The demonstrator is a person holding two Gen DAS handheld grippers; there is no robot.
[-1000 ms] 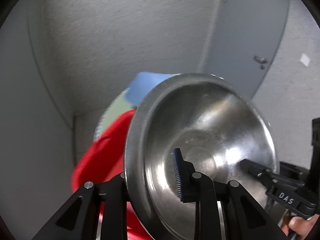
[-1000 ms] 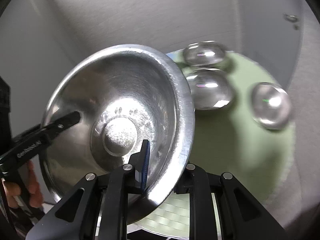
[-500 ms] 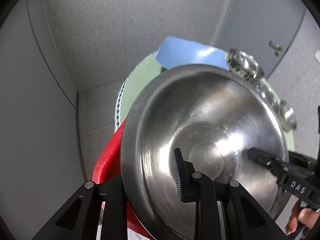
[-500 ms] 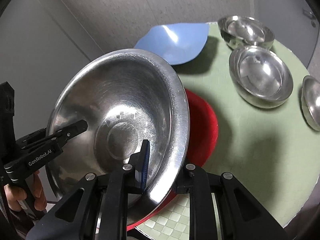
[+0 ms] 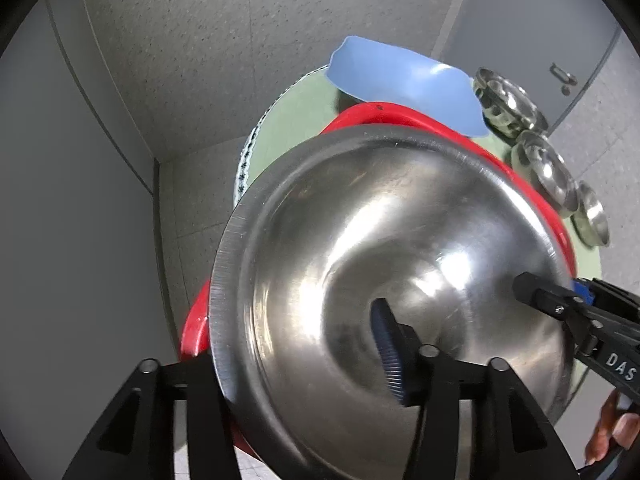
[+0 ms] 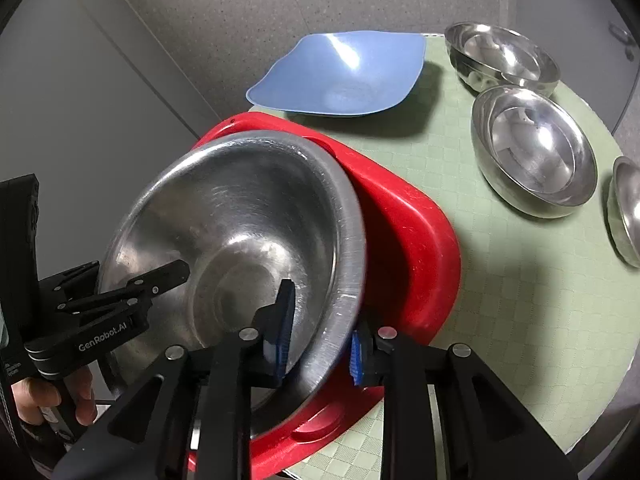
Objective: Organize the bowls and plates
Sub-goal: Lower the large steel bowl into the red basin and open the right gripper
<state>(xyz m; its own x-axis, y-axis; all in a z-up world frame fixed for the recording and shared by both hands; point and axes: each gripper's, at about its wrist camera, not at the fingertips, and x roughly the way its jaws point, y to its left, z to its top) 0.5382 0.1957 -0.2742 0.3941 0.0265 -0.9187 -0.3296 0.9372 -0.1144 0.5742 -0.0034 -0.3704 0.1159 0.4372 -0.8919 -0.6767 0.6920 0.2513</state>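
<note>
A large steel bowl (image 5: 400, 264) (image 6: 248, 216) is held tilted just above a red plate (image 6: 404, 216) (image 5: 404, 120) on the green round table (image 6: 500, 280). My left gripper (image 5: 304, 352) is shut on the bowl's rim, one finger inside and one outside. My right gripper (image 6: 320, 340) is shut on the opposite rim in the same way. Each gripper shows in the other's view. A blue square plate (image 6: 344, 76) (image 5: 404, 80) lies behind the red plate.
Three smaller steel bowls (image 6: 532, 148) (image 5: 544, 168) stand in a row on the table's right side, the middle one holding another bowl. Grey walls and floor surround the table; a door (image 5: 560, 40) is at the far right.
Both grippers have tilted and lowered the large steel bowl down toward the red plate. The table and other dishes have come into fuller view.
</note>
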